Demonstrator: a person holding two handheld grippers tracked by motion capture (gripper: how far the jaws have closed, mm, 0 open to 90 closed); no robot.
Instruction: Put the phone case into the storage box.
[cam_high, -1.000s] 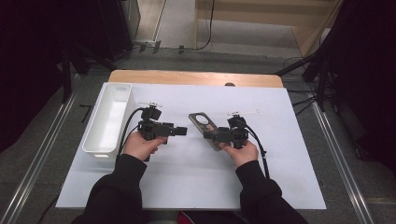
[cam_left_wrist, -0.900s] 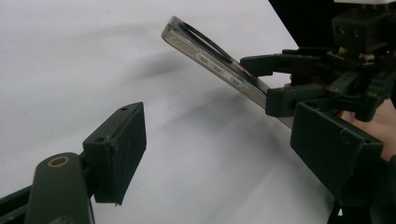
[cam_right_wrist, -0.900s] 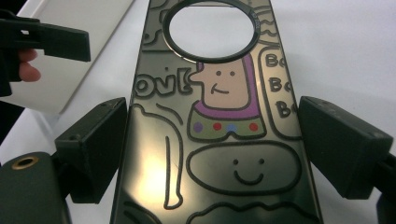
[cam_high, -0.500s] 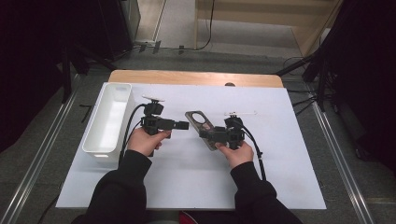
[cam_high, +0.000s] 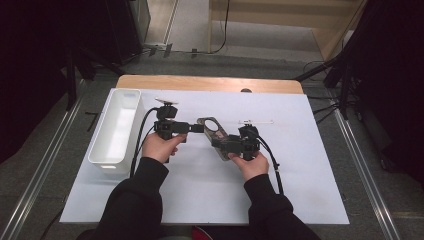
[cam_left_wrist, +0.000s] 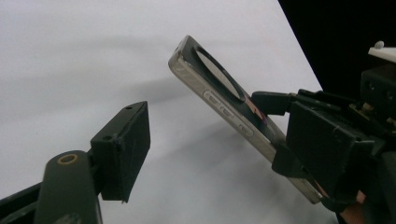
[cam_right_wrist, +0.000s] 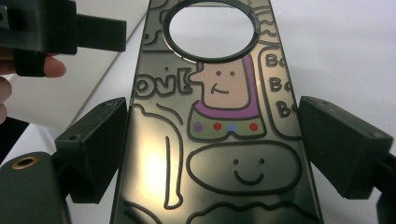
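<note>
My right gripper (cam_high: 227, 145) has its two black jaws clamped on the long edges of a glossy dark phone case (cam_right_wrist: 219, 140) printed with cartoon doodles (a smiling blob, a figure with coloured dots, some bubble lettering) and pierced by a big round camera hole near its far end. The case sticks out from my jaws up and away toward the left, held above the white table mat (cam_high: 300, 165) — its hole end reaches toward my other hand.

My left gripper (cam_high: 197, 128) points level at that free end. Its jaws have just been closing a little, yet they stand apart with nothing pressed between them; in the left gripper view the case (cam_left_wrist: 224, 109) hangs just beyond my one visible pad (cam_left_wrist: 123, 149), tilted, side buttons facing me, not touching.

A long white plastic tray (cam_high: 116, 127) sits at the mat's left edge, just beside my left hand (cam_high: 161, 147). A thin white stick (cam_high: 256, 121) lies beyond my right gripper.
</note>
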